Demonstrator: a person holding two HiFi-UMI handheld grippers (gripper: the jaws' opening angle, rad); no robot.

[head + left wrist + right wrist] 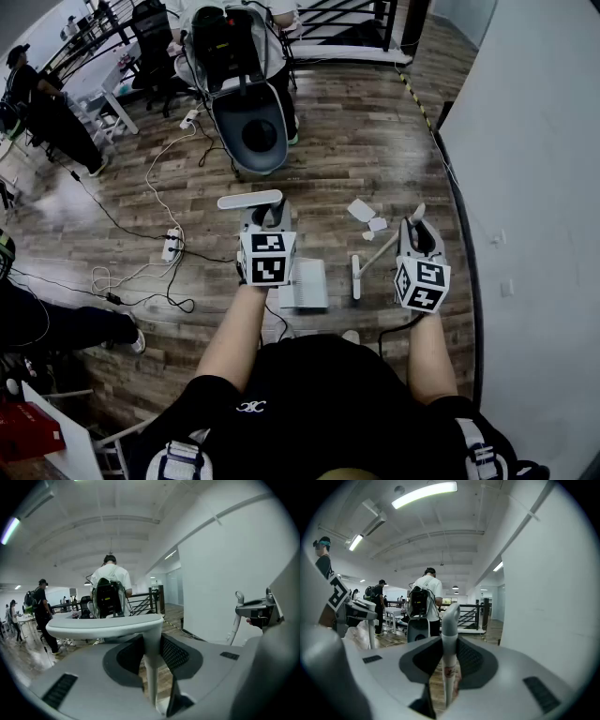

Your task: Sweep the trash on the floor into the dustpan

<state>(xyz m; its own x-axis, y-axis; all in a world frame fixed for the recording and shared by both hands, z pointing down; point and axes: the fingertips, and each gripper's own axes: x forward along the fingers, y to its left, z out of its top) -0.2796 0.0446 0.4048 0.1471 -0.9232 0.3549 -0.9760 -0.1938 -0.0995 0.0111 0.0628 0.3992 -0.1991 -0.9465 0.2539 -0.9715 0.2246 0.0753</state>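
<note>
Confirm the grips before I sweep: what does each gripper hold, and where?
Left gripper clamps the white plastic dustpan by its stem below the crossbar; right gripper, the white broom near its stick's top.

Cool, even light falls from ceiling tube lamps [424, 493]; the wooden floor [356, 141] carries soft glare. Fisheye bending and black corners ring both gripper views; nearest foreground blurs.

dustpan [307, 284] left of broom [357, 277] | trash [364, 211] on floor [328, 159] beyond broom | wall [534, 187] right
</note>
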